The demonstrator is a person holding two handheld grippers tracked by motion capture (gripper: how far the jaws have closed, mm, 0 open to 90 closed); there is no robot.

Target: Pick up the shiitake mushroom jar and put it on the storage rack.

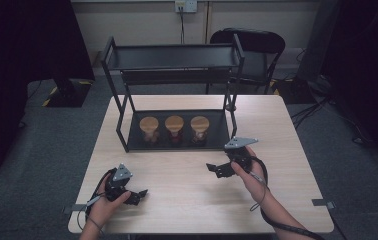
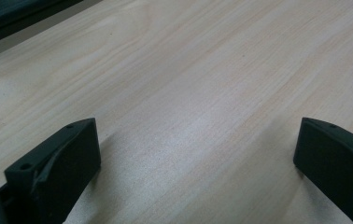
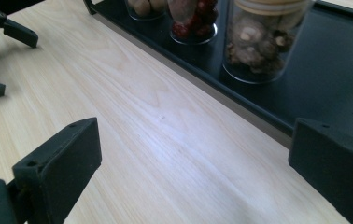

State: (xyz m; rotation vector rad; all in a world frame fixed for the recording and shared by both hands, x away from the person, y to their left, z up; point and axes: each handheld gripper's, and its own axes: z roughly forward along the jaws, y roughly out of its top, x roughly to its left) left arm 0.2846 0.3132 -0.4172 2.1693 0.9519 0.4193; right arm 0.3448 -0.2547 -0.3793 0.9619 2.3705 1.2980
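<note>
Light wood table: 3 cork-lidded jars stand on the black rack's bottom shelf. Right gripper, jaws apart, nears the right jar; left gripper rests agape. Approach level, straddle the glass below the lid.

Grey carpet floor — black folding chair, pale wall behind
</note>
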